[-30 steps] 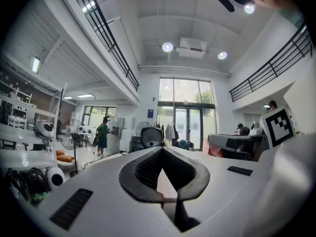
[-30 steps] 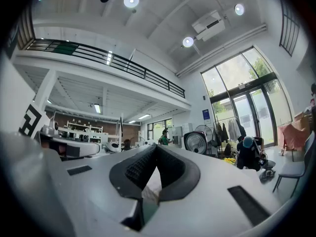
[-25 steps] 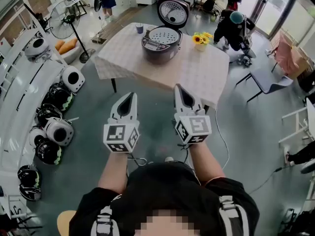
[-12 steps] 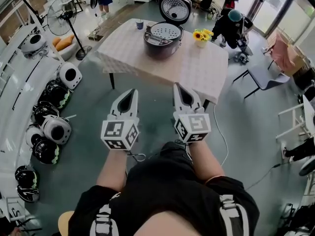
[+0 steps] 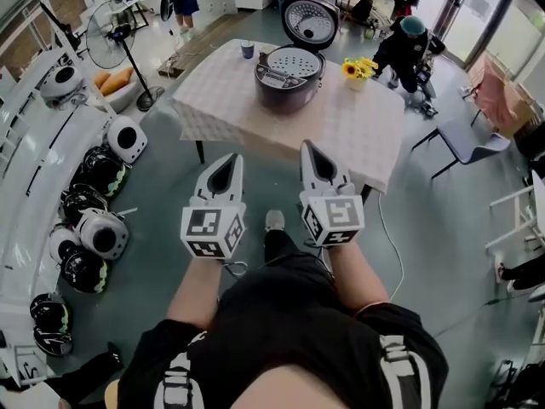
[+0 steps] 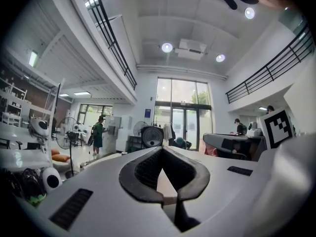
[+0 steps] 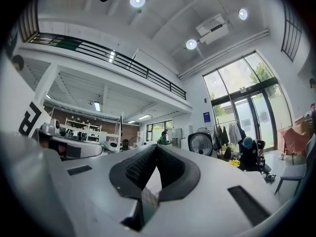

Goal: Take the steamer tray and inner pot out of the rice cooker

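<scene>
A dark rice cooker point(image 5: 288, 79) stands on the far side of a cloth-covered table point(image 5: 341, 130), its lid point(image 5: 310, 21) swung up and back. A pale perforated steamer tray point(image 5: 292, 59) sits in its mouth; the inner pot is hidden under it. My left gripper point(image 5: 232, 159) and right gripper point(image 5: 307, 148) are held side by side in the air, well short of the table's near edge. Both are shut with nothing in them. In the left gripper view the left gripper point(image 6: 162, 149) has its tips together; in the right gripper view the right gripper point(image 7: 157, 147) does too.
Yellow flowers point(image 5: 356, 66) and a small cup point(image 5: 247, 50) stand on the table near the cooker. A standing fan point(image 5: 106, 45) and shelves of helmets point(image 5: 94, 228) line the left. A chair point(image 5: 467, 140) and a crouching person point(image 5: 409, 45) are at the right.
Both grippers have advanced toward the table, staying shut. The table and cooker sit slightly nearer in view, and a foot now shows on the floor between the grippers.
</scene>
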A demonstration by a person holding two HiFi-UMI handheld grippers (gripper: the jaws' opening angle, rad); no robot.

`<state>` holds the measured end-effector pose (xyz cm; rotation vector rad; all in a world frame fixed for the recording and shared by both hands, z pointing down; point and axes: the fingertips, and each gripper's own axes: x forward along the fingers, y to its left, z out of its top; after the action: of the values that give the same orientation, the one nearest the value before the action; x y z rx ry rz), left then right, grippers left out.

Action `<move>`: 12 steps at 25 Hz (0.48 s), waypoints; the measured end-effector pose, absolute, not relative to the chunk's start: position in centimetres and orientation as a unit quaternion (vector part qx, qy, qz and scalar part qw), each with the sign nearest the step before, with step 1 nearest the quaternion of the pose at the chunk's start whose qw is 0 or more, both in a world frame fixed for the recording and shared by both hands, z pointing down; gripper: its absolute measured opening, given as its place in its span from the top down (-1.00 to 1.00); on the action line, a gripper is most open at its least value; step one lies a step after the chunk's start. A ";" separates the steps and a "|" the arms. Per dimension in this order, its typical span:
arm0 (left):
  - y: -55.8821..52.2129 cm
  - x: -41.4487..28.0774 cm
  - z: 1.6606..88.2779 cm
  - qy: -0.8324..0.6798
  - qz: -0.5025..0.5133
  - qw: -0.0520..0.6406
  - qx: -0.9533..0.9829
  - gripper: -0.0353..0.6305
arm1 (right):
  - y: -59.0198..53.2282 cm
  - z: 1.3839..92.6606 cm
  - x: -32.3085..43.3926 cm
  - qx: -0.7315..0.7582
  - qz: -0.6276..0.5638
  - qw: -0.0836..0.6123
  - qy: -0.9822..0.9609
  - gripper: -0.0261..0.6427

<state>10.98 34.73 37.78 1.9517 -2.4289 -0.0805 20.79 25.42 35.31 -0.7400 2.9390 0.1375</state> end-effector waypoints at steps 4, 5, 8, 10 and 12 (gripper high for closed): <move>30.6 7.4 38.9 -0.782 -0.016 0.019 0.623 0.89 | 20.9 36.1 17.4 -0.244 0.034 0.058 0.967 0.92; 29.3 6.3 39.2 -0.782 -0.015 0.022 0.623 0.89 | 19.6 36.5 16.3 -0.245 0.030 0.058 0.967 0.92; 25.0 3.3 40.2 -0.781 -0.010 0.033 0.623 0.89 | 15.2 37.5 13.2 -0.245 0.015 0.054 0.968 0.93; 21.8 1.2 40.2 -0.781 -0.006 0.035 0.623 0.89 | 12.1 37.6 11.1 -0.243 0.010 0.052 0.969 0.93; 18.0 -1.2 39.9 -0.781 0.002 0.035 0.624 0.89 | 8.5 37.5 8.6 -0.241 0.006 0.049 0.969 0.92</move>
<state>-1.17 18.00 39.94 1.9165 -2.4000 0.0071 8.57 8.47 37.46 -0.7336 2.9535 0.0189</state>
